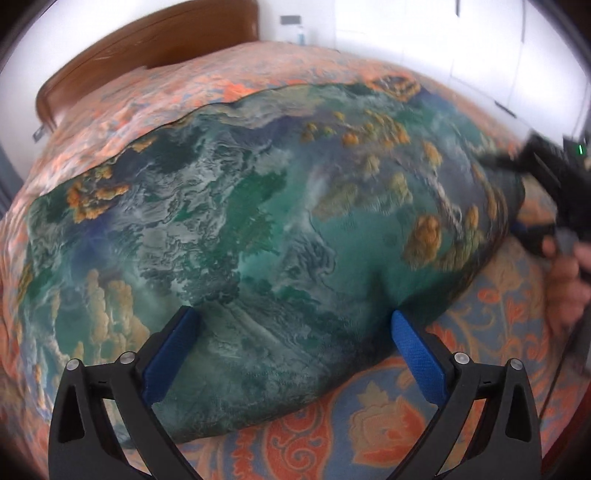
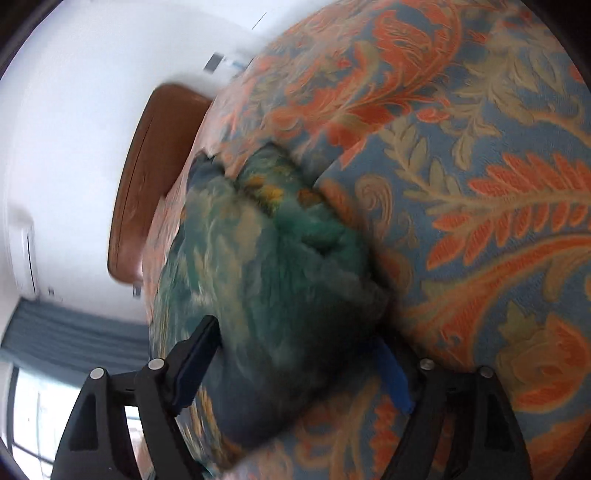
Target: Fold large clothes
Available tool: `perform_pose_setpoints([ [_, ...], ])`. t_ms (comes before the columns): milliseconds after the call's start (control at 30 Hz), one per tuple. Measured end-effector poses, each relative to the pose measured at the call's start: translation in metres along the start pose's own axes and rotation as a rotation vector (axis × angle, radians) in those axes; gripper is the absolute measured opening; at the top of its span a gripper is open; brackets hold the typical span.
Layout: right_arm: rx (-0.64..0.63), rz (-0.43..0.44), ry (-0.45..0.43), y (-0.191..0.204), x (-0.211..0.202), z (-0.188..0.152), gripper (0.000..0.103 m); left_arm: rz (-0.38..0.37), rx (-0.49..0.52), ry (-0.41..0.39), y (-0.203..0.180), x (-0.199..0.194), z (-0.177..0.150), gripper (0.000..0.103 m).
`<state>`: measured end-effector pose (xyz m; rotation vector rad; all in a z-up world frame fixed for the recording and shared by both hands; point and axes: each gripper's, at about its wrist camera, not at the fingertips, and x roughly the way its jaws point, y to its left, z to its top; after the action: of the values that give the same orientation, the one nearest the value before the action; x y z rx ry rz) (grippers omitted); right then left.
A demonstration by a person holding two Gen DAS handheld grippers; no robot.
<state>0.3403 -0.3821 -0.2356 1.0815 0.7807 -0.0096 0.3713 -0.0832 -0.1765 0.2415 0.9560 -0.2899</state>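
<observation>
Nearest you, your left gripper (image 1: 293, 332) stands spread wide, its blue ribbed pads (image 1: 415, 356) straddling the near edge of the teal-green landscape-print garment (image 1: 258, 221) without pinching it. The garment lies flat across the orange-and-blue floral bedspread (image 1: 388, 424), filling the middle of the left wrist view.

Your right gripper (image 2: 301, 363) is rolled hard onto its side and spread; a bunched end of the garment (image 2: 280, 266) sits between the fingers, but blur hides whether either pad presses it. In the left wrist view that gripper (image 1: 546, 177) is a dark smear at 3 o'clock, cut off by the frame, with your hand (image 1: 569, 280) below it.

Farther off, a curved brown wooden headboard (image 1: 147, 40) rises at 11 o'clock. At 12 o'clock a small grey wall panel (image 1: 290, 20) and a bottle (image 1: 301, 35) are too small to read; no writing is legible anywhere.
</observation>
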Motion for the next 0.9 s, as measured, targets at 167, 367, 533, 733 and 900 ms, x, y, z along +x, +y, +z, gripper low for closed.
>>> perform_pose_setpoints([
  [167, -0.136, -0.033, -0.100, 0.026, -0.010, -0.006, 0.036, -0.039, -0.026, 0.008, 0.013, -0.039, 0.020, 0.100],
  [367, -0.717, -0.112, -0.317, 0.119, -0.058, -0.076, 0.030, -0.286, -0.057, -0.077, 0.015, -0.113, 0.093, 0.101],
  [533, -1.034, -0.083, -0.389, 0.171, -0.075, -0.134, 0.030, -0.326, -0.015, -0.044, -0.004, -0.131, 0.137, 0.101],
  [733, -1.326, -0.092, -0.436, 0.199, -0.072, -0.204, 0.029, -0.260, 0.032, 0.009, -0.015, -0.137, 0.149, 0.101],
  [900, -1.546, -0.113, -0.485, 0.208, -0.057, -0.252, 0.029, -0.013, 0.110, 0.091, -0.025, -0.110, 0.137, 0.098],
])
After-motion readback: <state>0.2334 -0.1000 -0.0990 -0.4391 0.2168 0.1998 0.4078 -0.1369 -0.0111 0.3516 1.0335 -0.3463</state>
